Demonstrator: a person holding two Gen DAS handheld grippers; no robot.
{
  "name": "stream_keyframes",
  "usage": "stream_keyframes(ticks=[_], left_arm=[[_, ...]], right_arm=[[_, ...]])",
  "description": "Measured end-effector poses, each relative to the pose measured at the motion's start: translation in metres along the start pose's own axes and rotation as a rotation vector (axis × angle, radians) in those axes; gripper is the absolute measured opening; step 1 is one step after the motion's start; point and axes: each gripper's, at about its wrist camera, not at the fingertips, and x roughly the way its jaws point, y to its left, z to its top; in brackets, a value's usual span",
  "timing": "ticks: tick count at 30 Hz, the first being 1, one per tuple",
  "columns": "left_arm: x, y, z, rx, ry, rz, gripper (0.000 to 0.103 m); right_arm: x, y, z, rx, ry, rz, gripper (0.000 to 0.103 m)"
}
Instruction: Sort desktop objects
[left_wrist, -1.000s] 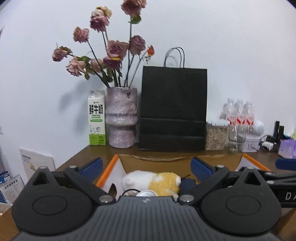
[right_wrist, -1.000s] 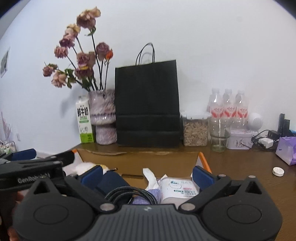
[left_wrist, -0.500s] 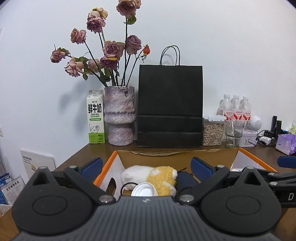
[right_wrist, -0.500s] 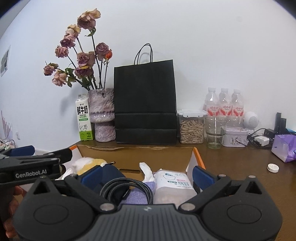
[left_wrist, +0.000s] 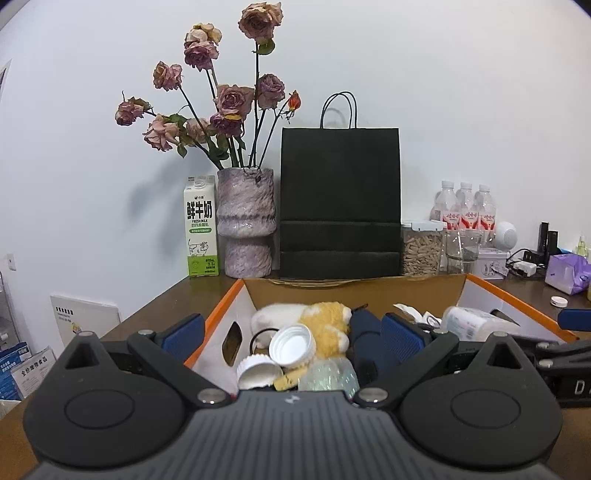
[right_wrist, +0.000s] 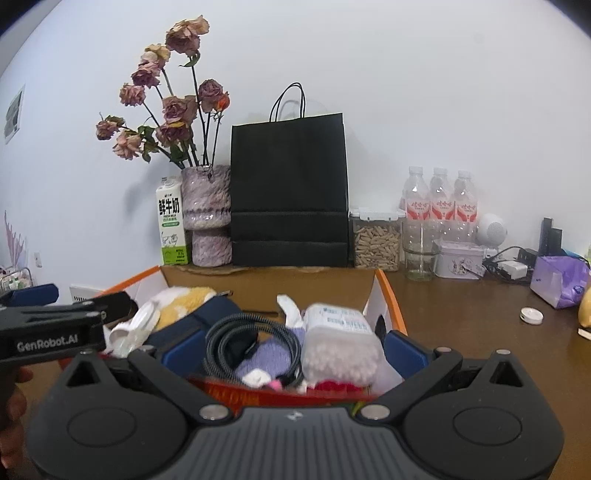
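A cardboard box with orange rims (left_wrist: 221, 299) (right_wrist: 388, 291) sits on the brown desk right under both grippers. It holds a white and yellow plush toy (left_wrist: 325, 321) (right_wrist: 184, 301), two white caps (left_wrist: 291, 341), a coiled black cable (right_wrist: 236, 332), a purple cloth (right_wrist: 266, 356) and a pack of cotton swabs (right_wrist: 340, 343). My left gripper (left_wrist: 291, 334) hangs open over the box's left half with nothing between its blue pads. Over the right half my right gripper (right_wrist: 291, 352) is open too and holds nothing. The left gripper's body (right_wrist: 55, 325) shows at the left of the right wrist view.
Along the wall stand a milk carton (left_wrist: 200, 227), a vase of dried roses (left_wrist: 245, 229), a black paper bag (left_wrist: 340, 203), a jar (left_wrist: 421, 249) and water bottles (left_wrist: 465, 206). A purple tissue pack (right_wrist: 557, 282) and a small white lid (right_wrist: 531, 316) lie on the desk at right.
Both grippers have risen a little above the box, so more of its contents show, such as the white caps and the swab pack. Neither gripper has opened or shut.
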Motion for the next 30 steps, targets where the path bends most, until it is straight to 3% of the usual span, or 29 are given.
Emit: stream_keyframes(ticks=[8, 14, 20, 30], left_arm=[[-0.035, -0.007, -0.013, 0.015, 0.007, 0.003, 0.103], [-0.076, -0.006, -0.024, 0.011, 0.027, -0.026, 0.103], [-0.112, -0.01, -0.038, 0.028, 0.124, -0.068, 0.103], [-0.169, -0.004, -0.052, 0.017, 0.179, -0.089, 0.103]], right_arm=[[-0.035, 0.004, -0.015, -0.02, -0.019, -0.019, 0.103], [-0.074, 0.013, -0.03, -0.055, 0.02, -0.006, 0.103], [-0.122, 0.023, -0.051, -0.05, 0.063, 0.039, 0.103], [-0.182, 0.036, -0.064, -0.051, 0.095, 0.006, 0.103]])
